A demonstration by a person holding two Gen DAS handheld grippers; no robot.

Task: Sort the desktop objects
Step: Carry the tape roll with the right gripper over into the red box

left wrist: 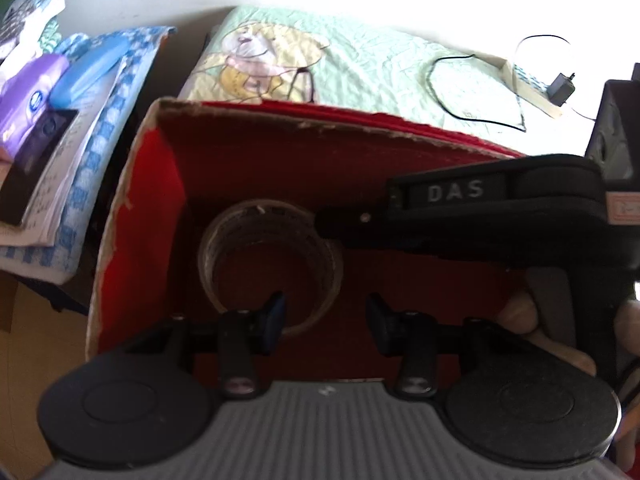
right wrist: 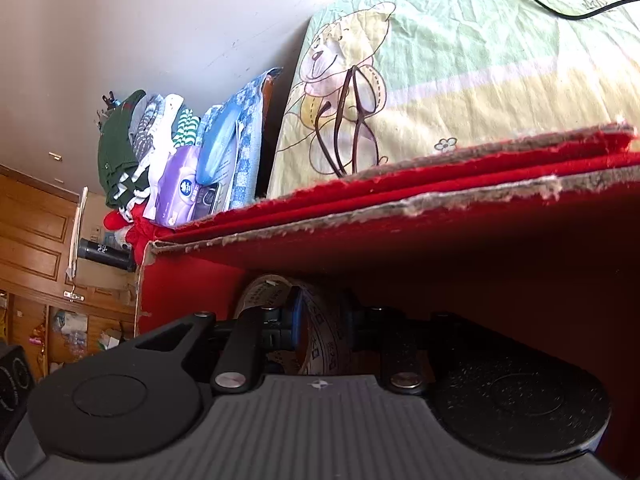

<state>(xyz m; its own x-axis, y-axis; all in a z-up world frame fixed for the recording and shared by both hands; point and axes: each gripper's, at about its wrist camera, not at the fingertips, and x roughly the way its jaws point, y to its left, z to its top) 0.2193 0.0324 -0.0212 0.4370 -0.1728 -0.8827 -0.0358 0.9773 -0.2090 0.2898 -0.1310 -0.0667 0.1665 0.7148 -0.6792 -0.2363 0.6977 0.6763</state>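
Inside red box (right wrist: 500, 264): right gripper (right wrist: 322, 322) clamped on tape roll (right wrist: 320, 344); left gripper (left wrist: 326, 318) agape, empty, just beside.

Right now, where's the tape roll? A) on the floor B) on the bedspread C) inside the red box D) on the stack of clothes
C: the tape roll sits inside the red box, with the right gripper shut on its band and the left gripper open above it.
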